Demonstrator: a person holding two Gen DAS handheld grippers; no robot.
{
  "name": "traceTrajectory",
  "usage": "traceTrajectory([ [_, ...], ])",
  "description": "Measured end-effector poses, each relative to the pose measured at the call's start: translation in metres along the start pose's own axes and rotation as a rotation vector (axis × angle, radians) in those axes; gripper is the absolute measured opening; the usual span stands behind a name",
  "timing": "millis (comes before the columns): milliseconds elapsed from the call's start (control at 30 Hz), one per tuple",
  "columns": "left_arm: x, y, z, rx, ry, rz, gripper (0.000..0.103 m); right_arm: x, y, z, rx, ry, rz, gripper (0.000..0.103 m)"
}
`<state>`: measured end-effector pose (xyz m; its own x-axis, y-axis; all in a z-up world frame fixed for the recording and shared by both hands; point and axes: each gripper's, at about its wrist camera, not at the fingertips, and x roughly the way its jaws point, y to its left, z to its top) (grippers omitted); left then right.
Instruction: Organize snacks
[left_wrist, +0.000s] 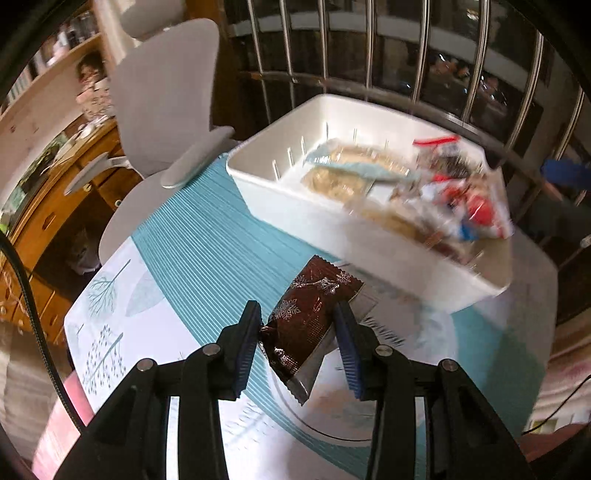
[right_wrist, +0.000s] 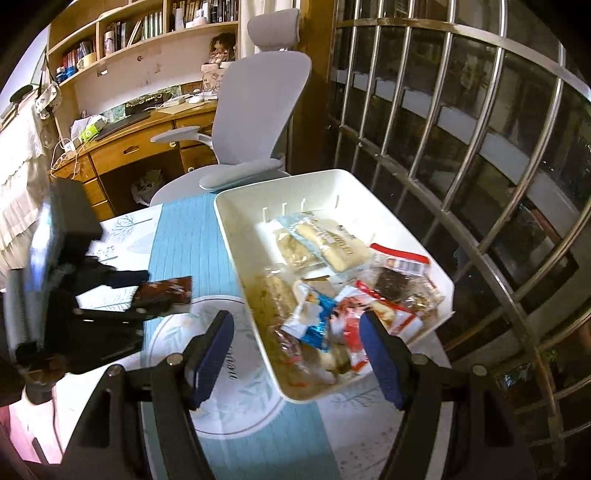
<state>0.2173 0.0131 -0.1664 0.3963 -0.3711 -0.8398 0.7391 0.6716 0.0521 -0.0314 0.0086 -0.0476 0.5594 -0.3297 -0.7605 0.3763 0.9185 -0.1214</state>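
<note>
Brown snowflake-printed snack packet (left_wrist: 308, 317) sits clamped between the left hand-held gripper (left_wrist: 299, 332) pads; the right hand-held gripper (right_wrist: 295, 347) gapes empty.

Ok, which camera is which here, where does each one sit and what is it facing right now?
Left wrist: sits on the left gripper, looking along its fingers at the brown snowflake snack packet between them, with the white bin beyond.
Right wrist: sits on the right gripper, open and empty, looking down at the near end of the bin; the left gripper with its packet shows at left.
Shared: packet, bin of snacks, blue placemat, grey chair, window bars.
</note>
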Motion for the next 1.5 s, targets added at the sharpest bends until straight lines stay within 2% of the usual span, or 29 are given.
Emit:
traceTrajectory([
  [233, -0.037, -0.029, 0.02, -0.125, -0.028, 0.021, 0.04, -0.001, -0.029, -0.004, -0.023, -0.011, 0.062, 0.07],
  [367, -0.045, -0.049, 0.038, -0.219, -0.043, 0.033, 0.04, 0.001, -0.051, -0.002, -0.091, 0.009, 0.132, 0.071],
  [500, -0.045, -0.071, 0.059, -0.318, -0.072, 0.073, 0.04, 0.002, -0.078, -0.003, -0.156, 0.025, 0.199, 0.082],
  [567, -0.043, -0.079, 0.068, -0.365, -0.08, 0.089, 0.04, 0.004, -0.092, -0.002, -0.189, 0.048, 0.233, 0.083],
  [733, -0.035, -0.093, 0.094, -0.471, -0.103, 0.072, 0.041, 0.008, -0.122, 0.001, -0.245, 0.07, 0.294, 0.086],
  [900, -0.025, -0.094, 0.115, -0.579, -0.102, -0.008, 0.042, 0.014, -0.141, 0.002, -0.253, 0.086, 0.339, 0.087],
  [933, -0.024, -0.095, 0.119, -0.588, -0.102, -0.005, 0.044, 0.015, -0.143, 0.003, -0.255, 0.085, 0.341, 0.087],
  [1000, -0.022, -0.097, 0.124, -0.597, -0.095, 0.001, 0.064, 0.016, -0.147, 0.004, -0.264, 0.07, 0.322, 0.087],
  [1033, -0.022, -0.098, 0.125, -0.598, -0.091, 0.004, 0.068, 0.016, -0.148, 0.005, -0.268, 0.064, 0.321, 0.088],
  [1200, -0.038, -0.102, 0.117, -0.65, -0.077, 0.039, 0.082, 0.01, -0.152, 0.011, -0.286, 0.033, 0.332, 0.096],
  [1300, -0.053, -0.101, 0.099, -0.732, 0.0, 0.047, 0.082, 0.003, -0.151, 0.013, -0.295, 0.032, 0.337, 0.096],
  [1400, -0.077, -0.103, 0.07, -0.819, 0.041, 0.062, 0.083, -0.006, -0.148, 0.012, -0.308, 0.03, 0.34, 0.097],
  [1500, -0.098, -0.109, 0.044, -0.856, 0.072, 0.085, 0.084, -0.019, -0.143, 0.01, -0.313, 0.044, 0.356, 0.097],
])
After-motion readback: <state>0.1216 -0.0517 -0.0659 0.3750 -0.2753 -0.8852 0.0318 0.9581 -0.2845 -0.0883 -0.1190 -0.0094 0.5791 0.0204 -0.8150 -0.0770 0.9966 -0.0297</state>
